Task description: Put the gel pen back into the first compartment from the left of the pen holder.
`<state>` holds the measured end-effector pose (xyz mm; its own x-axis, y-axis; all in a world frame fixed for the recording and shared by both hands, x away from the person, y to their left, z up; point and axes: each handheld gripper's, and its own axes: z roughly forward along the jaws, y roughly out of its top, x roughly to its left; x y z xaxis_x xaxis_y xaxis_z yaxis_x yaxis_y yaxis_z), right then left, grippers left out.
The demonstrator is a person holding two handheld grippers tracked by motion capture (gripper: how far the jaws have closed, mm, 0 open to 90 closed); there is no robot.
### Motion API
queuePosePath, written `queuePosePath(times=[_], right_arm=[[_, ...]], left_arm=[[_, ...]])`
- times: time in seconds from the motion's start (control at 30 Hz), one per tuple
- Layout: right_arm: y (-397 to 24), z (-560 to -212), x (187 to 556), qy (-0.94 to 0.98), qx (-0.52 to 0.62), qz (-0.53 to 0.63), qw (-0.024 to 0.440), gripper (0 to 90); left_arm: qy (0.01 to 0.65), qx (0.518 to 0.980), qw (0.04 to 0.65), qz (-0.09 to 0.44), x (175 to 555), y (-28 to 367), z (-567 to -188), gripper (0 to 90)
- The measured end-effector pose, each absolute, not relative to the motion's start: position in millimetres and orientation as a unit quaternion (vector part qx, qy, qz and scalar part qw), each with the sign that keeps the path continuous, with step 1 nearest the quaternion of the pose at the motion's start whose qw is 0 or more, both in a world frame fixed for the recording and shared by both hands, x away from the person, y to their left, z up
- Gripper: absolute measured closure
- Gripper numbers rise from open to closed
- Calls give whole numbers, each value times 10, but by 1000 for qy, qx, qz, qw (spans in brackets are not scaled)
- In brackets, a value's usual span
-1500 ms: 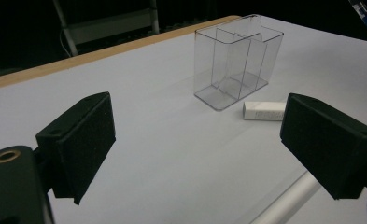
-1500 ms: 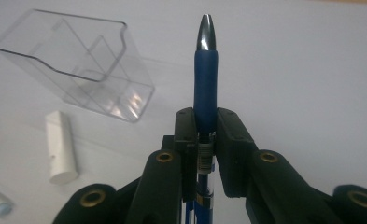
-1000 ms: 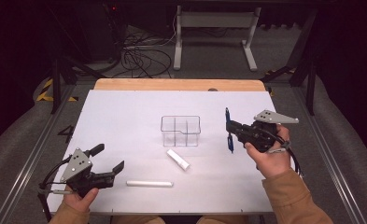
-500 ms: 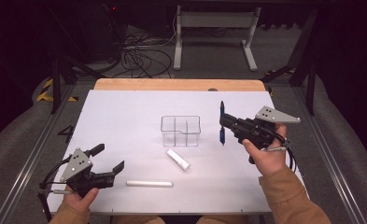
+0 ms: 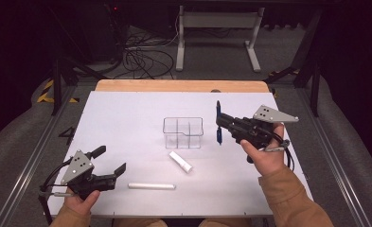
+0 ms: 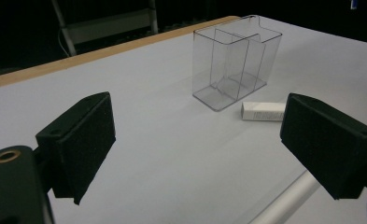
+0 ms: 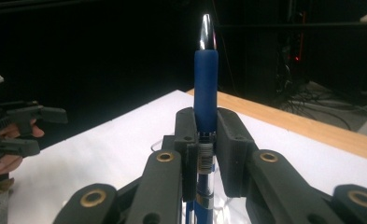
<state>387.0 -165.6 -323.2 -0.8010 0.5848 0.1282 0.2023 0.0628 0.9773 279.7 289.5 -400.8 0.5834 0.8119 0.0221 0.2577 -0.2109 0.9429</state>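
At a white tabletop (image 5: pixel 127 118), a person is holding a gripper in each hand. The right gripper (image 5: pixel 220 124) is hanging just right of a clear box (image 5: pixel 183 133) near the middle of the tabletop, its jaws pinching a blue pen (image 5: pixel 218 123). The pen is standing upright in the jaws, and in the right gripper view the pen (image 7: pixel 205 88) is rising between the two pads with its silver tip on top. Compared with a second ago, the right gripper is sitting closer to the box, having moved left, and the pen is standing straighter. The box itself is divided into compartments and is standing empty on the tabletop.

The left gripper (image 5: pixel 111 161) is resting at the near left corner, jaws spread wide and holding nothing, just as it was a second ago. A short white tube (image 5: pixel 181 161) is lying just in front of the box, and a longer white stick (image 5: pixel 152 186) is lying nearer the front edge, just right of the left gripper. Neither has shifted.
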Motion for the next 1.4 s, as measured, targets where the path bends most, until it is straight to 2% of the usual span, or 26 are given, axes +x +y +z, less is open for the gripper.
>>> queuePosePath(times=[0.33, 1.0, 1.4], right_arm=[[-1378, -3217, 4037, 709, 249, 647, 129, 799], [-945, -3278, 4260, 698, 235, 667, 112, 799], [-674, -3400, 4389, 696, 231, 669, 121, 798]], left_arm=[[367, 730, 509, 272, 2786, 2900, -4015, 111], [364, 733, 506, 271, 2791, 2892, -4023, 111], [362, 734, 506, 270, 2796, 2886, -4029, 112]])
